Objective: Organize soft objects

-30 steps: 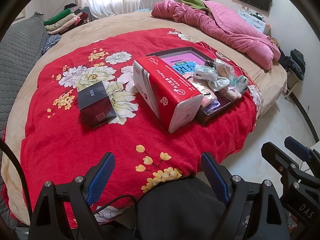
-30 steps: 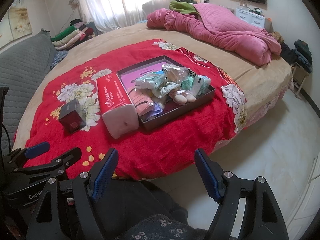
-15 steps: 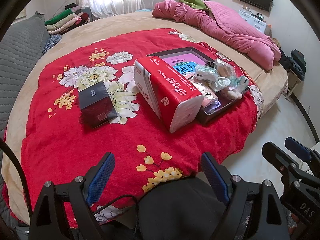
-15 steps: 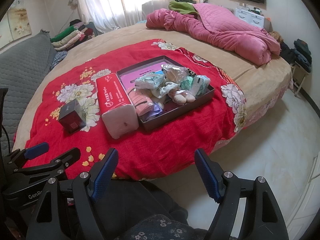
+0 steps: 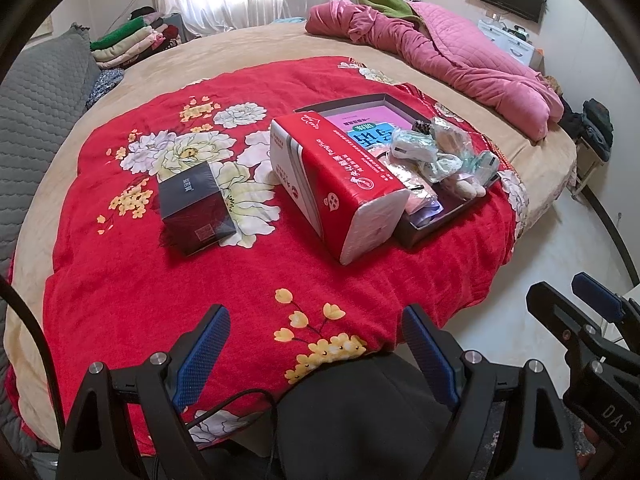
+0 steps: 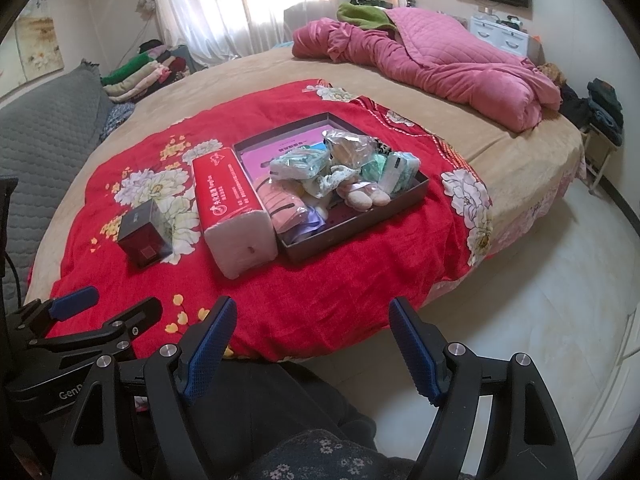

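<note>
Lying ahead of both grippers on the red flowered bed cover [image 5: 120, 280]: the long red-and-white soft tissue pack [image 5: 340, 184], long axis pointing away, touching the dark shallow tray [image 6: 360, 224] of small soft packets [image 6: 320, 172]. Nearer the left gripper [image 5: 316, 352], wide open and empty; right gripper [image 6: 312, 344] likewise.

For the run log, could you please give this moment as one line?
left gripper: open, empty | right gripper: open, empty | tissue pack: beside tray | soft items: in tray
</note>
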